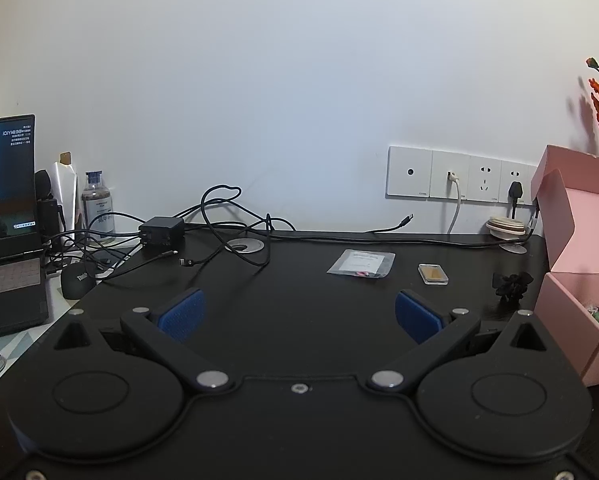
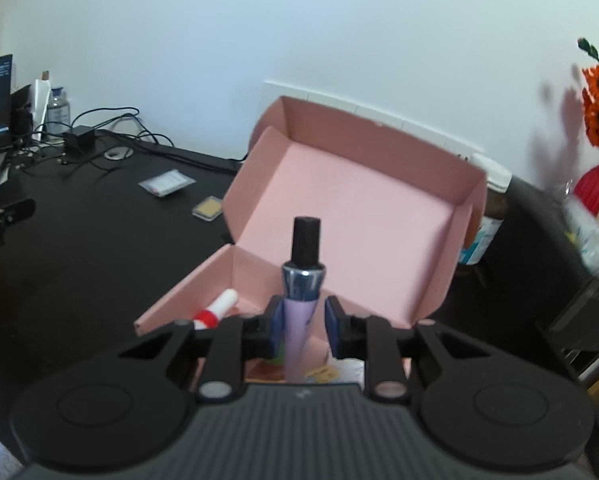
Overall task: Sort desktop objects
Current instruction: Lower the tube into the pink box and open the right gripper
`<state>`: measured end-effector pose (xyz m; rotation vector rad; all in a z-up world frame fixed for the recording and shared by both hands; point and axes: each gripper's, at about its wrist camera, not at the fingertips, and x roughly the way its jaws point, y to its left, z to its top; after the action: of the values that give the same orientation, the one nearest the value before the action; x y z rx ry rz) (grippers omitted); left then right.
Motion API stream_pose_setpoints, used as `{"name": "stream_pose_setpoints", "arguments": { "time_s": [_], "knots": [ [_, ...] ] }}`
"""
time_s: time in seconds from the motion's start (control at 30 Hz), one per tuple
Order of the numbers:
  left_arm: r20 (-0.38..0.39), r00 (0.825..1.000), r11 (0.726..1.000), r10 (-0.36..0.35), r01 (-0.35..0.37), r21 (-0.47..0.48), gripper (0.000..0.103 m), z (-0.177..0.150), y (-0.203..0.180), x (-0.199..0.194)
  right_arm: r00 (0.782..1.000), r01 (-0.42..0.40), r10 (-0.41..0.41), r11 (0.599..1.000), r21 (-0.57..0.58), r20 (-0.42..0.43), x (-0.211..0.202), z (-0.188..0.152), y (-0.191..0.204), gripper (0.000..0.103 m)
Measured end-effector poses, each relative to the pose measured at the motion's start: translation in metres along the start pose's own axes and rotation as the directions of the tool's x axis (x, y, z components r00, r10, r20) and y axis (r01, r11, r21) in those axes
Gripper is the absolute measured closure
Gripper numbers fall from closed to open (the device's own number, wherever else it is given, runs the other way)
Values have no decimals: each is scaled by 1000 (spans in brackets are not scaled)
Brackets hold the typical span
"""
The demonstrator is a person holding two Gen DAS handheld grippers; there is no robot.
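My right gripper (image 2: pixel 302 322) is shut on a lilac tube (image 2: pixel 299 320) with a silver collar and a black cap, which stands upright between the blue pads. It hangs over the near end of the open pink box (image 2: pixel 359 200). A white stick with a red band (image 2: pixel 215 310) lies inside the box. My left gripper (image 1: pixel 299 312) is open above the black desk (image 1: pixel 291 288) and holds nothing. Beyond it lie a clear bag with a label (image 1: pixel 361 263), a small gold case (image 1: pixel 432 273) and a black clip (image 1: pixel 513 283). The pink box (image 1: pixel 579 248) stands at its right.
A laptop (image 1: pixel 7 208), a black mouse (image 1: pixel 75 280), a charger (image 1: pixel 161 230) with tangled cables and a bottle (image 1: pixel 97 208) crowd the back left. Wall sockets (image 1: pixel 459 174) run along the back. A red vase with orange flowers (image 2: pixel 597 176) and a jar (image 2: pixel 487 216) stand right of the box.
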<state>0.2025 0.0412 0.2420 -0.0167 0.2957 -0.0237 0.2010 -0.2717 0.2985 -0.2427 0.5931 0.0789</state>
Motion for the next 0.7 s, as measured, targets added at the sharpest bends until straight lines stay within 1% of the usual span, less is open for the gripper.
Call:
{"name": "stream_pose_setpoints", "arguments": {
  "time_s": [0.13, 0.2, 0.3, 0.33, 0.43, 0.53, 0.6, 0.63, 0.67, 0.7],
  "knots": [
    [3, 1000, 1000, -7, 7, -3, 0, 0, 0, 0, 999, 34, -34, 998, -52, 16, -9, 6, -3, 83],
    [3, 1000, 1000, -11, 11, -2, 0, 0, 1, 0, 999, 51, -51, 996, -68, -6, -6, 6, -7, 83],
    [4, 1000, 1000, -14, 14, -4, 0, 0, 1, 0, 997, 51, -55, 996, -72, -53, 7, 2, -10, 83],
    [5, 1000, 1000, -14, 14, -6, 0, 0, 1, 0, 997, 42, -46, 998, -56, -62, 10, 2, -11, 83],
    [7, 1000, 1000, -14, 14, -9, 0, 0, 2, -1, 996, -23, 26, 999, 34, -82, 19, 1, -14, 83],
    [4, 1000, 1000, -16, 16, -7, 0, 0, 1, 0, 996, -46, 52, 996, 75, -73, 25, -1, -10, 72],
    [5, 1000, 1000, -14, 14, -8, 0, 0, 1, 0, 997, -43, 48, 996, 80, -58, 28, -3, -5, 58],
    [6, 1000, 1000, -13, 13, -8, 0, 0, 1, -1, 998, -53, 57, 995, 87, -39, 27, -5, -4, 52],
    [7, 1000, 1000, -12, 13, -8, 0, 0, 1, -1, 998, -58, 60, 994, 95, -17, 26, -7, -2, 39],
    [7, 1000, 1000, -12, 12, -7, 0, 0, 1, -1, 999, -53, 52, 993, 102, 10, 25, -10, 0, 28]
  ]
}}
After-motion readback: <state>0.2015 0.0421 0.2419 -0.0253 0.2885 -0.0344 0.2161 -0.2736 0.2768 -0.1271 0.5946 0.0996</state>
